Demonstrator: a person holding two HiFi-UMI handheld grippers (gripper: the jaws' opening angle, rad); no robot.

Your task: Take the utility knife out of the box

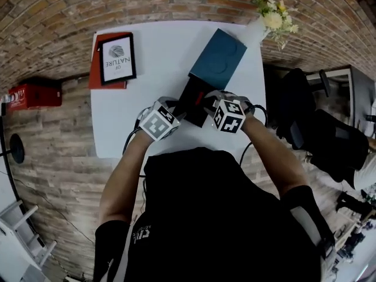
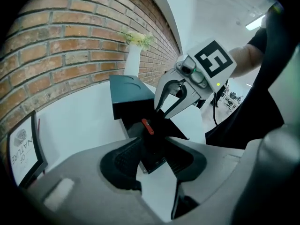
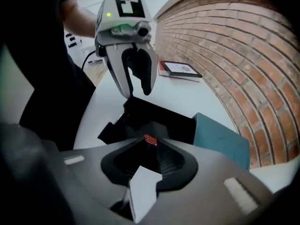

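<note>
Utility knife (image 2: 147, 126) lies lengthwise in the box (image 2: 131, 110), mostly hidden.

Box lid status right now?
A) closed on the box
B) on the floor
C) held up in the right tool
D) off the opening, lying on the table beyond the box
D: the teal lid lies flat on the table just beyond the box, whose black inside is exposed.
</note>
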